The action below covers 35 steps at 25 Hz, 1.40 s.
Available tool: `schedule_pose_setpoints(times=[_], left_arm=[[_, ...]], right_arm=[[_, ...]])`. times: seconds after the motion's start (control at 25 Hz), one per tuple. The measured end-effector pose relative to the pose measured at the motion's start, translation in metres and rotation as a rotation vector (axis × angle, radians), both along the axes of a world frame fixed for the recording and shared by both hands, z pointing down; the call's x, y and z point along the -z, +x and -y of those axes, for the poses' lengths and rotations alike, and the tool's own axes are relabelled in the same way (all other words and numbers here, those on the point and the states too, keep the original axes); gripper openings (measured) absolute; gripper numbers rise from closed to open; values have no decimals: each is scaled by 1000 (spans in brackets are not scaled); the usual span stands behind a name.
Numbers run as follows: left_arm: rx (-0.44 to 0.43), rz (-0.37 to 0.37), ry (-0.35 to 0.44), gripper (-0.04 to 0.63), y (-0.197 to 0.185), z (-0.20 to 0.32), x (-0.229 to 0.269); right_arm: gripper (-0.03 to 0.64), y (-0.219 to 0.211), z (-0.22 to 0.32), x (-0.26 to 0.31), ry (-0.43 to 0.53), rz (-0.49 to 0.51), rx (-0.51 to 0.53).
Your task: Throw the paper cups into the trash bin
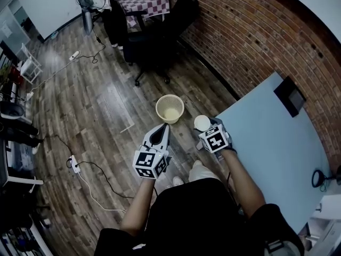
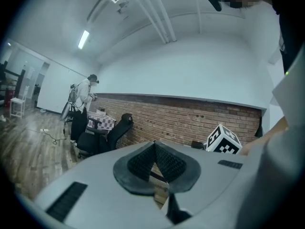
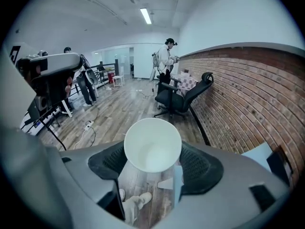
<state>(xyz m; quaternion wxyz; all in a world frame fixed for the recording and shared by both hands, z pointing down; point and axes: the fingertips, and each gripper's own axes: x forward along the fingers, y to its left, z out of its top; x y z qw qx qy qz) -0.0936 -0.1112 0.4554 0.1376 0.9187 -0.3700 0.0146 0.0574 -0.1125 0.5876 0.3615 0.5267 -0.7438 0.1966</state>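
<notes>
A white paper cup (image 3: 152,144) sits mouth-up between the pads of my right gripper (image 3: 153,160), which is shut on it. In the head view this cup (image 1: 202,122) hangs over the wooden floor, just right of the cream mesh trash bin (image 1: 170,109) and beside the table's corner; the right gripper (image 1: 206,127) is behind it. My left gripper (image 1: 162,129) points at the bin from the near side, a little short of its rim. Its pads (image 2: 167,162) meet at the tips with nothing between them.
A light blue table (image 1: 277,143) fills the right, with a black box (image 1: 290,96) on it, along the brick wall (image 1: 256,36). A black office chair (image 1: 154,41) and a checkered table (image 1: 144,1) stand beyond the bin. Cables and a power strip (image 1: 74,165) lie on the floor at left.
</notes>
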Motion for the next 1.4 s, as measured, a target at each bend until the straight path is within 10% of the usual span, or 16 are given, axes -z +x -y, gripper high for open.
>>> schedule_pose_setpoints(times=[1.4], left_arm=[[106, 19, -27, 9, 12, 148, -5]], right_arm=[[348, -23, 188, 9, -29, 76, 180]])
